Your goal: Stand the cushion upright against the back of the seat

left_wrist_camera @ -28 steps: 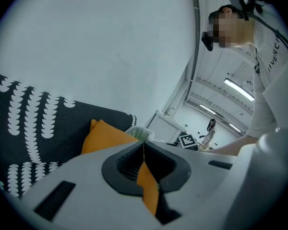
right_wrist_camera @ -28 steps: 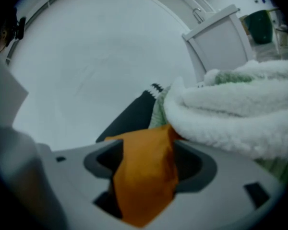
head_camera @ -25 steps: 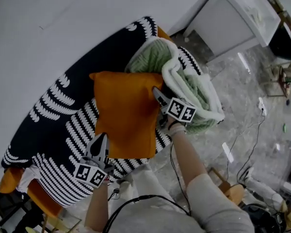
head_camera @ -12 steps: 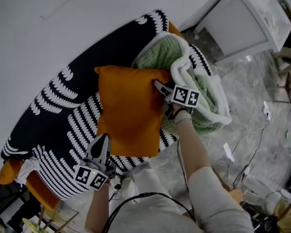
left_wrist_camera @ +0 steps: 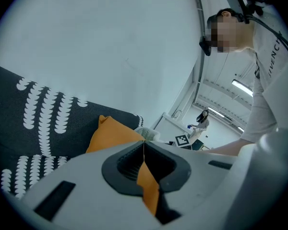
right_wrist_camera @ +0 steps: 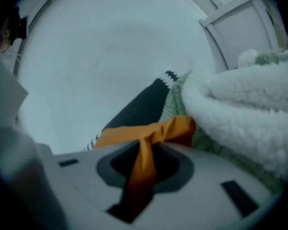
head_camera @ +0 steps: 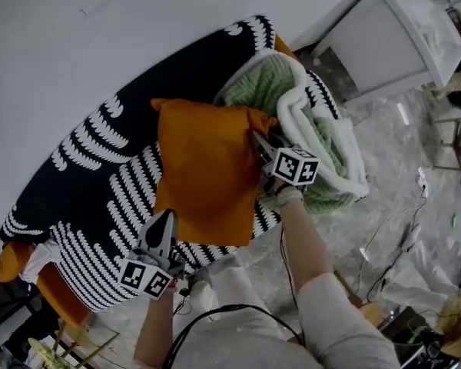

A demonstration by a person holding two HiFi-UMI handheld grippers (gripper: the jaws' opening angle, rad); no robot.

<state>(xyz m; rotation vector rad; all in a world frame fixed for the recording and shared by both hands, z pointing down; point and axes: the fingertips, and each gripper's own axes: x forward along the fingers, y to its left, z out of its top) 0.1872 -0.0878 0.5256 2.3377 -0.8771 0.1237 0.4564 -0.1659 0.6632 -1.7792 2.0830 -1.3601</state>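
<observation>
Wall [head_camera: 100,37]: plain white, fills the top left of the head view, directly behind the seat.

Floor [head_camera: 384,206]: pale marbled stone, off to your right, with thin cables lying across it.

Seat [head_camera: 84,175]: long, under a black cover with white leaf-like rows, running on a slant from lower left to upper right. Its back stands along the wall.

Cabinet [head_camera: 384,44]: white, standing on the floor just past the seat's far end.

Blanket [head_camera: 323,144]: green ribbed fabric with a thick white fleece edge, heaped on the seat's right end.

Cushion [head_camera: 207,167]: orange, square, over the middle of the seat. Its top edge sits up by the seat's back and its bottom edge reaches toward the front edge near you. The top right corner is bunched and touches the blanket. Whether the cushion's face rests flat on the back, you cannot tell from these views.

Left gripper [head_camera: 163,220]: at the cushion's lower left edge. Your jaws are together, with a thin fold of orange fabric pinched between them.

Right gripper [head_camera: 260,141]: at the cushion's top right corner, just beside the blanket. Your jaws are closing, with a gathered twist of orange fabric caught between them.
</observation>
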